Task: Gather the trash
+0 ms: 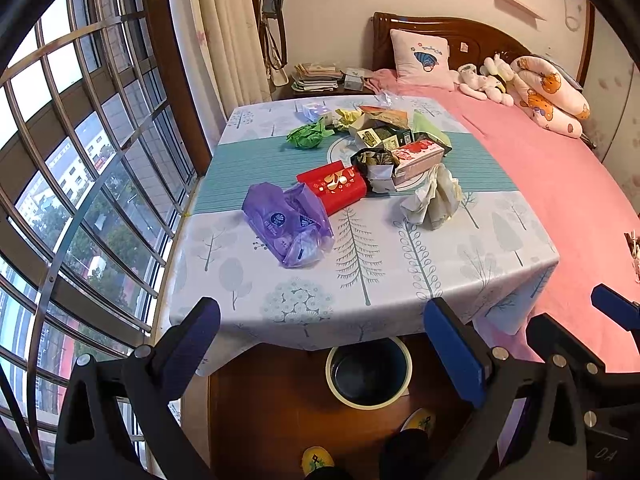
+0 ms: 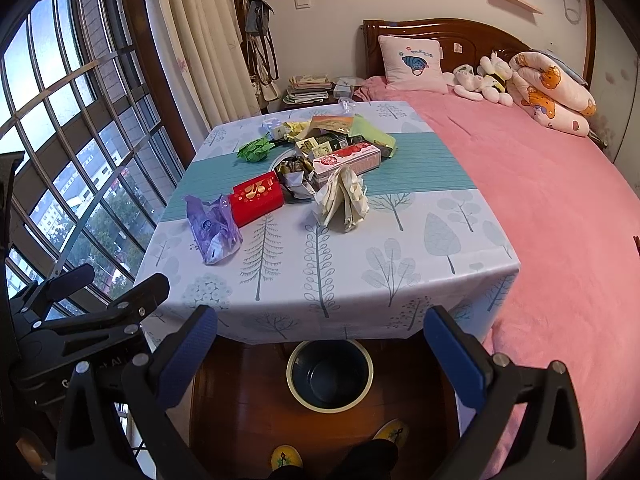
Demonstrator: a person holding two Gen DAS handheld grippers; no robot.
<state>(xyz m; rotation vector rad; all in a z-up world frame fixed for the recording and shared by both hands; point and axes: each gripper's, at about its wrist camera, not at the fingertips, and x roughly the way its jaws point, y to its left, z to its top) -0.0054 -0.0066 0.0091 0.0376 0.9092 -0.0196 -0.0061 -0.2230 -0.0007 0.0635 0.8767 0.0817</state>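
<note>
Left wrist view: both jaws apart, empty; red box (image 1: 333, 186) lettering unreadable.

left tongs (image 1: 320, 344): black frame, blue pads, silver screws | right tongs (image 2: 320, 344): same | yellow slippers (image 2: 286, 458)

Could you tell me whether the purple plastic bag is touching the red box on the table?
Touching. In the left wrist view the purple plastic bag overlaps the red box at its near end, with no tablecloth visible between them.
</note>
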